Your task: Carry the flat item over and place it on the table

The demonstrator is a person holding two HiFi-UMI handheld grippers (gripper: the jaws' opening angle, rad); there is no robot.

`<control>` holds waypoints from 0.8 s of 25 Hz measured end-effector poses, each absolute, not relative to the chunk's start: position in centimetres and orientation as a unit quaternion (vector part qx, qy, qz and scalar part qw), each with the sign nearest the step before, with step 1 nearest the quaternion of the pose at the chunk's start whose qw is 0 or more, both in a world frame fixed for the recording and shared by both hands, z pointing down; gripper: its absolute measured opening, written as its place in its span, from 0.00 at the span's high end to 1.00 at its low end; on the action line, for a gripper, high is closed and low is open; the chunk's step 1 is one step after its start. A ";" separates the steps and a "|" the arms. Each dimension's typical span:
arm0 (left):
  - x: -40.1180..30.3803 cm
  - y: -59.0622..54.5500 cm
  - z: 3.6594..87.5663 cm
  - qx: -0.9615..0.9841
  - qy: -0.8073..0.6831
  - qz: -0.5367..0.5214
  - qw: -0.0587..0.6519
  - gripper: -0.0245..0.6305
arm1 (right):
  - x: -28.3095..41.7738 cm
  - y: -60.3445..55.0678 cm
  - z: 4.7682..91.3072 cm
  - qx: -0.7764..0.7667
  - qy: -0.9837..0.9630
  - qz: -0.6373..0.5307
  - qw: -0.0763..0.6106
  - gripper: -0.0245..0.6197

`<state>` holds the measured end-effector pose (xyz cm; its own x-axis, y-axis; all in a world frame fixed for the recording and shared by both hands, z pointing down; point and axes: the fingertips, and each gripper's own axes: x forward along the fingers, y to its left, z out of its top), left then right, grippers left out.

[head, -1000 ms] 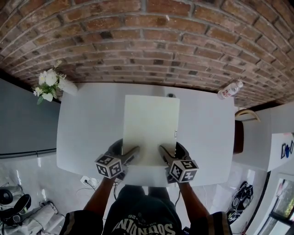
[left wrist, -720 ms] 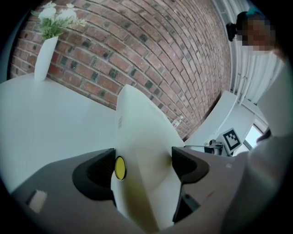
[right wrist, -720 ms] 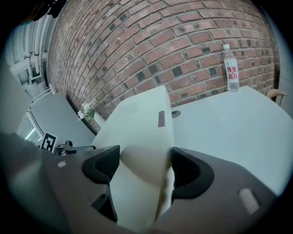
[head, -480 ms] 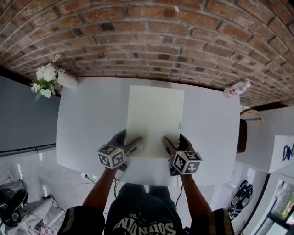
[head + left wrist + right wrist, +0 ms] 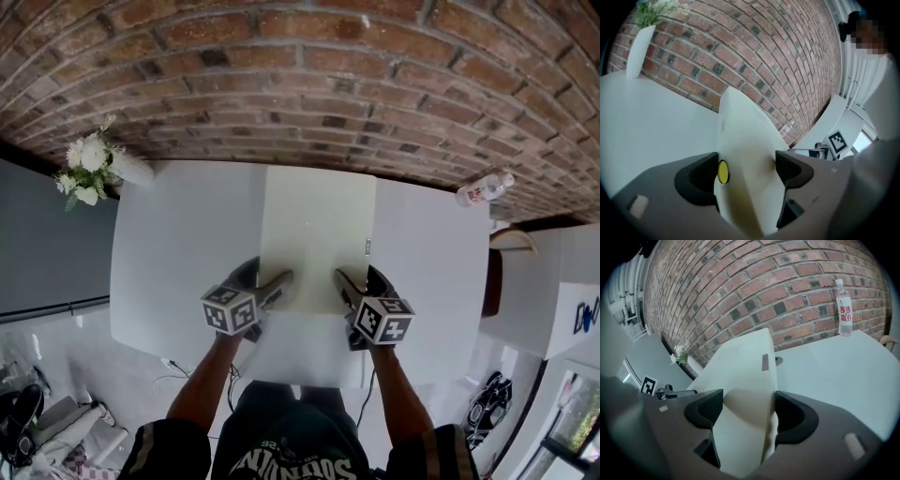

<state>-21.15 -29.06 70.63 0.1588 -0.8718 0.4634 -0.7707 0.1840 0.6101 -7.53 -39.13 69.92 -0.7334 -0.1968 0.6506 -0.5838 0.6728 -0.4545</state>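
Left claw (image 5: 276, 285) and right claw (image 5: 345, 284) clamp the board (image 5: 317, 230), covering its near corners; can't tell if it touches the table (image 5: 178, 253); bottle (image 5: 483, 190), vase (image 5: 131, 169) at far corners

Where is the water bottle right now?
In the head view, the bottle stands at the far right corner of the white table, by the brick wall, to the right of the flat board.
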 end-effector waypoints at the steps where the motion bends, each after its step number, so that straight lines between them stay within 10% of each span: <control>1: -21.3 -29.2 70.7 0.635 -0.647 -0.060 0.419 0.36 | -7.6 -39.3 70.0 0.225 -0.868 0.336 0.288 0.41; 20: -23.0 -31.8 73.7 0.625 -0.643 -0.066 0.438 0.37 | -9.6 -42.1 72.5 0.234 -0.861 0.340 0.298 0.42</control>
<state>-23.05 -31.80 73.69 0.1649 -0.8612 0.4808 -0.7456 0.2103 0.6324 -9.64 -42.10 72.51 -0.7124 -0.2001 0.6726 -0.6057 0.6593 -0.4455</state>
